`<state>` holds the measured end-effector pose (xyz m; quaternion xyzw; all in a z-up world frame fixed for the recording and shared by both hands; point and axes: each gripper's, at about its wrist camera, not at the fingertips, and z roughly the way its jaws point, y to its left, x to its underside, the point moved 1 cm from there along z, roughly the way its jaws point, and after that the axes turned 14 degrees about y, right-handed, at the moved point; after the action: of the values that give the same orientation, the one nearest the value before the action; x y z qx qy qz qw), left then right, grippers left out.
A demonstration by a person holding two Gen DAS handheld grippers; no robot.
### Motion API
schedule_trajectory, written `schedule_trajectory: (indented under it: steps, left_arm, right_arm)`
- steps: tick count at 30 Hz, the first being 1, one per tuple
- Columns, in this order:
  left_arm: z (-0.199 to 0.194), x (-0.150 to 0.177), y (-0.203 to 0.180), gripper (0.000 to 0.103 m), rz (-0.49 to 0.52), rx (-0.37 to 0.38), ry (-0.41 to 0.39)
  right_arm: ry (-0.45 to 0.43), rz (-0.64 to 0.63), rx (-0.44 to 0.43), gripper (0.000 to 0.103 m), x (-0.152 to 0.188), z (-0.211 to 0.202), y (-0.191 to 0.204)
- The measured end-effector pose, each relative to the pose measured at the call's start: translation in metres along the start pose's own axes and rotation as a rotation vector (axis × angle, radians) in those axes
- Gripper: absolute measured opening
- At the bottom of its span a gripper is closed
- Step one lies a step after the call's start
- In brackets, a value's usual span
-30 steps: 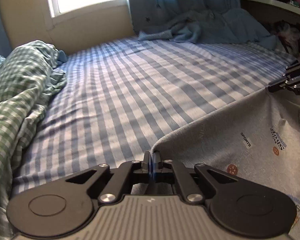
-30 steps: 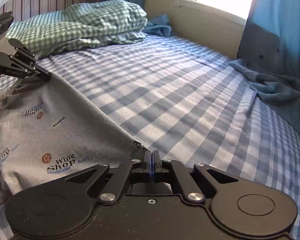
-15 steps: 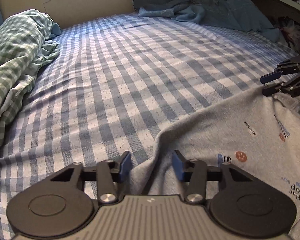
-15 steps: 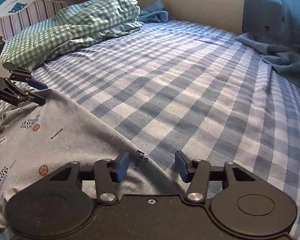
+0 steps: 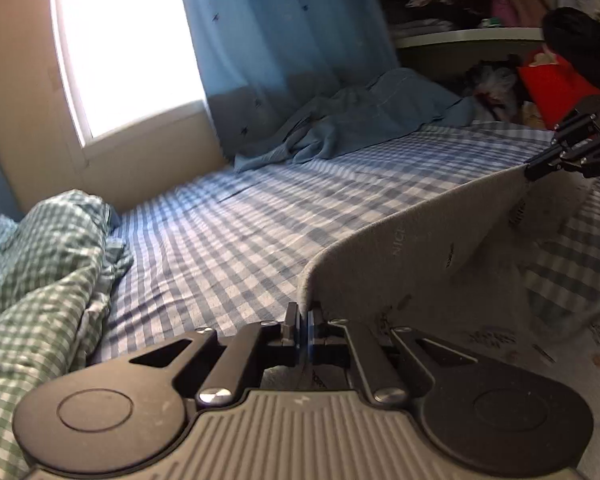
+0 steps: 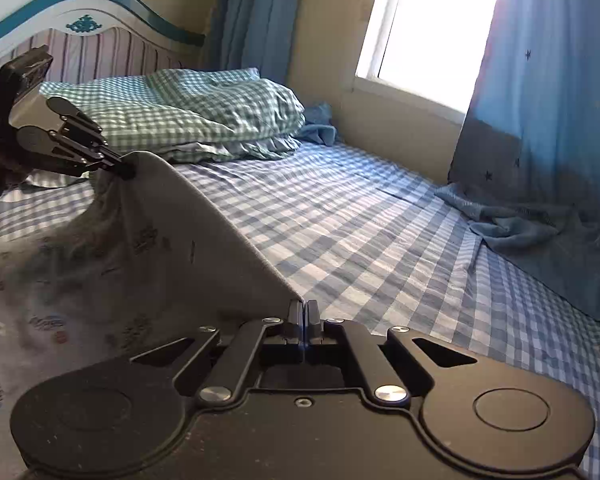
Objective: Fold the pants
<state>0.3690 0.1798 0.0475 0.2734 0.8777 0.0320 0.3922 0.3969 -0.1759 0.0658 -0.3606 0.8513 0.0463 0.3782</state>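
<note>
The grey pants showed reversed print, roughly "NICE"; the right gripper bore the letters "DAS".

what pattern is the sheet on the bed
Blue and white checks on the bed sheet, clearest in the right wrist view.

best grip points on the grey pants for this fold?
The two ends of the far edge, from the near side. Left gripper and right gripper are each shut on one corner of the grey pants, so the edge lifts taut off the checked sheet.
</note>
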Motion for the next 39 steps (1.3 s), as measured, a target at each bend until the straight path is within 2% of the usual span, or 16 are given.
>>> schedule_trajectory:
  steps: [3, 7, 10, 14, 18, 21, 28, 32, 33, 34, 35, 36, 37, 38, 39]
  left_arm:
    - [-0.039, 0.028, -0.027, 0.002, 0.114, 0.008, -0.043]
    - [-0.067, 0.067, -0.060, 0.002, 0.198, 0.010, -0.050]
    - [-0.076, 0.104, -0.082, 0.002, 0.247, 0.002, -0.025]
    - [-0.077, 0.141, -0.104, 0.002, 0.295, -0.023, -0.005]
    - [-0.085, 0.161, -0.117, 0.001, 0.284, -0.053, -0.021]
    - [-0.093, 0.167, -0.115, 0.001, 0.274, -0.046, -0.033]
    - [-0.084, 0.183, -0.125, 0.001, 0.313, -0.046, 0.033]
    - [-0.087, 0.184, -0.124, 0.002, 0.252, -0.031, 0.057]
    - [-0.087, 0.183, -0.124, 0.003, 0.226, -0.023, 0.068]
    - [-0.087, 0.182, -0.124, 0.012, 0.190, -0.021, 0.078]
    - [-0.089, 0.179, -0.124, 0.028, 0.145, -0.018, 0.084]
    - [-0.093, 0.177, -0.125, 0.040, 0.096, -0.011, 0.083]
    - [-0.097, 0.175, -0.128, 0.065, 0.058, -0.002, 0.073]
    - [-0.103, 0.173, -0.133, 0.080, 0.012, 0.016, 0.051]
    - [-0.108, 0.170, -0.139, 0.083, -0.024, 0.034, 0.037]
  right_arm:
    - [-0.014, -0.010, -0.003, 0.000, 0.028, -0.054, 0.044]
    - [-0.002, -0.022, -0.004, 0.000, 0.067, -0.104, 0.104]
    - [0.045, -0.018, -0.036, 0.000, 0.091, -0.115, 0.144]
    - [0.114, -0.084, -0.015, 0.000, 0.118, -0.107, 0.187]
    - [0.130, -0.078, -0.012, 0.000, 0.130, -0.109, 0.199]
    - [0.119, -0.096, 0.008, 0.000, 0.133, -0.124, 0.202]
    - [0.172, -0.153, -0.012, 0.000, 0.155, -0.115, 0.232]
    - [0.179, -0.142, -0.014, 0.000, 0.165, -0.113, 0.238]
    - [0.169, -0.139, -0.012, 0.004, 0.167, -0.111, 0.238]
    - [0.155, -0.121, -0.014, 0.007, 0.168, -0.112, 0.236]
    - [0.144, -0.083, -0.029, 0.012, 0.170, -0.113, 0.233]
    - [0.131, -0.048, -0.040, 0.027, 0.171, -0.116, 0.229]
    - [0.109, -0.015, -0.043, 0.035, 0.173, -0.122, 0.223]
    - [0.084, 0.012, -0.038, 0.053, 0.175, -0.128, 0.219]
    - [0.061, 0.040, -0.029, 0.060, 0.179, -0.135, 0.214]
